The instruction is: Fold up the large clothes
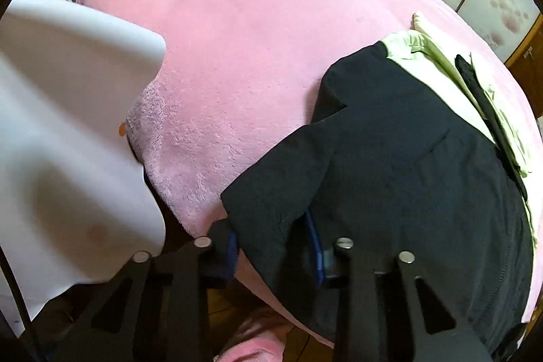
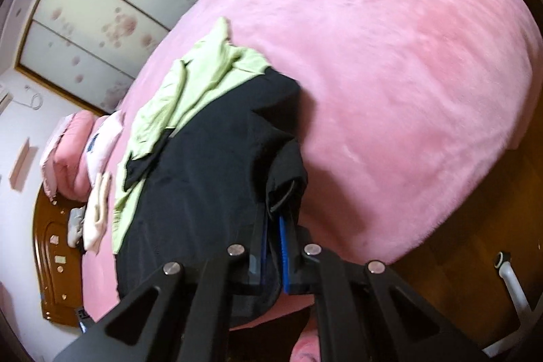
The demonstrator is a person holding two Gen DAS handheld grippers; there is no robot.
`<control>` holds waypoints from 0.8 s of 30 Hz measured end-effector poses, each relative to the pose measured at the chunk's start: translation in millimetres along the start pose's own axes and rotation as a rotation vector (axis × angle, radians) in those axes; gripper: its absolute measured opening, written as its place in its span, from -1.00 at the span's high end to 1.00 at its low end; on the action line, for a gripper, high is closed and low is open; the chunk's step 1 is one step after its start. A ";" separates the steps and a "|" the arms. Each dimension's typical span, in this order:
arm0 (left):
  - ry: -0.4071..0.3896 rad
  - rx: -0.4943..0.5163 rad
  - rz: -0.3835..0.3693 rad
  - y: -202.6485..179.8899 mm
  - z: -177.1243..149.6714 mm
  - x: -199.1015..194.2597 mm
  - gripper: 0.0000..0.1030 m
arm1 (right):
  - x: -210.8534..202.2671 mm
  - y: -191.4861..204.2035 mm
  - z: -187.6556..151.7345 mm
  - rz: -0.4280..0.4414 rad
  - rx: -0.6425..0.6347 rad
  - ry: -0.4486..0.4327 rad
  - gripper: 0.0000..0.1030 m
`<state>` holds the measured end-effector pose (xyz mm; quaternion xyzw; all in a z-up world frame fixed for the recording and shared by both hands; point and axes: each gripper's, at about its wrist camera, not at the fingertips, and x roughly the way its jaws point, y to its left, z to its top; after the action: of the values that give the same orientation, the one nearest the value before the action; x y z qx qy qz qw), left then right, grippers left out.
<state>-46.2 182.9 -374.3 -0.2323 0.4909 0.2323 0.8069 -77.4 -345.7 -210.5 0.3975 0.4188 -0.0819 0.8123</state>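
The black garment (image 1: 390,158) drapes over the left gripper (image 1: 275,243), hiding most of both blue pads, so whether they press the cloth cannot be told. Its lower part runs out of the left wrist view's bottom right edge. The green garment (image 2: 190,80) is largely buried beneath it. In the right wrist view the black cloth's hem bunches between the right gripper (image 2: 273,246) pads, covering their tips. A white sheet (image 1: 68,124) at left is blurred and cut off. The items on the wooden headboard (image 2: 54,246) are too small to identify.
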 end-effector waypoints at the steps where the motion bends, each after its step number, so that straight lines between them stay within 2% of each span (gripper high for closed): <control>1: 0.008 -0.008 -0.026 -0.5 2.0 -1.8 0.53 | -0.5 2.6 1.4 0.016 0.009 0.001 0.89; 4: 0.030 -0.027 -0.056 -0.2 9.8 -5.8 0.59 | 1.2 13.0 6.5 0.101 0.064 0.001 0.89; 9: 0.030 -0.025 -0.069 -0.4 15.8 -16.4 0.65 | 6.5 30.4 8.8 0.164 0.076 0.001 0.89; 14: 0.036 0.019 -0.075 -7.4 21.4 -28.2 0.67 | 2.4 36.8 7.5 0.186 0.067 0.003 0.89; 19: 0.035 -0.003 -0.134 -17.4 30.2 -43.2 0.68 | -1.0 39.7 7.8 0.163 0.065 0.009 0.89; 24: 0.050 -0.017 -0.204 -41.4 49.5 -56.7 0.71 | -7.5 48.8 15.7 0.181 0.106 0.012 0.90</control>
<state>-10.6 171.9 -296.9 -0.2937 0.4829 0.1473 0.8117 -49.8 -325.7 -171.5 0.4765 0.3813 -0.0278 0.7917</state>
